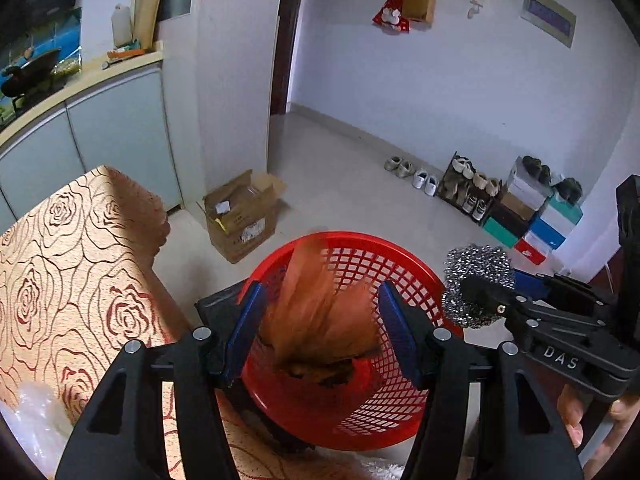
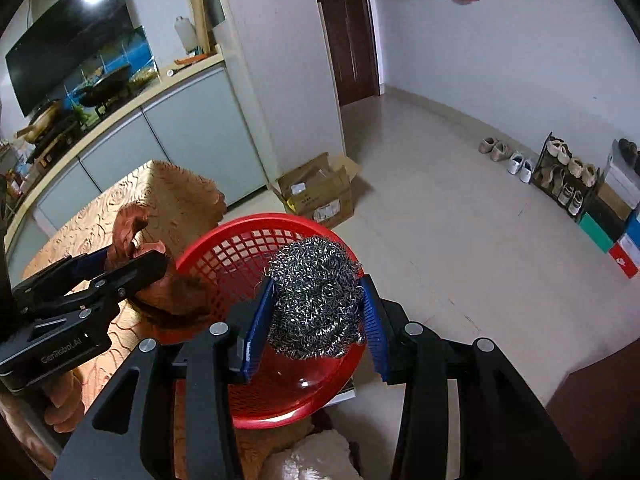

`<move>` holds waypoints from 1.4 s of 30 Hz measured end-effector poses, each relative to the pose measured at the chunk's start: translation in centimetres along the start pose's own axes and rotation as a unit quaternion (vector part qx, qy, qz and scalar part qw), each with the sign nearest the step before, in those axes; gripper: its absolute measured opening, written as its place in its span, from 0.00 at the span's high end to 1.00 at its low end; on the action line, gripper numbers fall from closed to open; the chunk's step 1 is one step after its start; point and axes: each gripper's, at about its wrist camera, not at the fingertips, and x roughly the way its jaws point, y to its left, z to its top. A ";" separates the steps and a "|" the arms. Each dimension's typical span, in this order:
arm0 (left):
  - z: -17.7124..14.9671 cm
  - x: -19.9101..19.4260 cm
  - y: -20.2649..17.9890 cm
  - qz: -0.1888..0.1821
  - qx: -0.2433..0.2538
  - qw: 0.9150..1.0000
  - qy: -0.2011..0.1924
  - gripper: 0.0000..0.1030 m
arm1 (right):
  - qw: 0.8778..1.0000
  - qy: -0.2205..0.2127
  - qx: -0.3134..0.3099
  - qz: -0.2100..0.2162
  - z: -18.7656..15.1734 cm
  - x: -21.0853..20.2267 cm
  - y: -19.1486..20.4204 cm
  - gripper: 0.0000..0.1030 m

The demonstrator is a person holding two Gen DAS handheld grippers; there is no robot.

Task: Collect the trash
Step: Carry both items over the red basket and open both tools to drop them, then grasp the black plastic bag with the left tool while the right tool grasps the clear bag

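Steel wool (image 1: 478,284) and a crumpled brown plastic bag (image 1: 320,320) are on their way into a red mesh basket (image 1: 360,408) that stands beside a table with a rose-patterned cloth (image 1: 60,280).

Seen from the left wrist, the left gripper (image 1: 320,328) hangs over the basket's mouth, pitched steeply down, its blue pads (image 1: 244,320) at nine and three o'clock of the bag. The bag is blurred, and whether the pads press it here cannot be told. At three o'clock the right gripper (image 1: 476,292) comes in from the side, clamped on the wool, fingers of the person's hand (image 1: 576,412) showing beneath it.

Seen from the right wrist, the right gripper (image 2: 316,312) holds the steel wool (image 2: 316,300) squarely by its middle, pads (image 2: 256,324) bedded in the coils at nine and three o'clock — above the basket (image 2: 280,400), not yet in it. At nine o'clock the left gripper (image 2: 136,262) is closed on the gathered neck of the bag (image 2: 124,232), whose bulk sags over the basket's rim.

Both items look light. The wool is springy and rough, unlikely to slip, though its loose coils may snag on ribbed pads at release. The bag is limp and slick — best held by its bunched neck, as here — and will likely drop free once the jaws part.
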 end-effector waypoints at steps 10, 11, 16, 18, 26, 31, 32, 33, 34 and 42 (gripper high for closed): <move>-0.2 -1.3 0.6 0.003 -0.003 1.000 -0.009 0.29 | 1.000 0.014 0.000 0.007 -0.6 1.1 0.5 0.57; -0.2 -1.6 0.7 0.004 -0.005 1.000 -0.012 0.28 | 1.000 0.015 -0.002 0.008 -0.6 1.2 0.7 0.55; -0.3 -4.0 1.3 0.020 -0.007 0.999 -0.031 0.25 | 1.000 0.010 -0.002 0.008 -0.8 0.8 1.2 0.43; -0.5 -5.0 1.6 0.025 -0.008 0.999 -0.037 0.25 | 1.000 0.004 -0.002 0.004 -0.8 0.4 1.3 0.40; -1.0 -8.6 2.4 0.048 -0.016 0.997 -0.064 0.22 | 1.000 -0.006 -0.003 0.009 -1.2 -1.3 1.9 0.40; -1.6 -10.3 2.9 0.069 -0.017 0.995 -0.074 0.21 | 1.000 -0.017 -0.011 0.008 -1.6 -2.4 2.7 0.40; -1.7 -10.4 2.9 0.072 -0.018 0.994 -0.075 0.21 | 1.000 -0.019 -0.013 0.008 -1.6 -2.6 2.9 0.40; -1.7 -10.6 3.2 0.073 -0.020 0.994 -0.075 0.21 | 1.000 -0.021 -0.014 0.007 -1.7 -2.8 3.0 0.40; -1.8 -10.8 3.3 0.073 -0.022 0.994 -0.075 0.21 | 1.000 -0.025 -0.017 0.007 -1.8 -3.0 3.3 0.40; -2.8 -13.1 3.9 0.083 -0.034 0.992 -0.088 0.21 | 0.999 -0.043 -0.030 0.008 -2.3 -4.5 4.5 0.40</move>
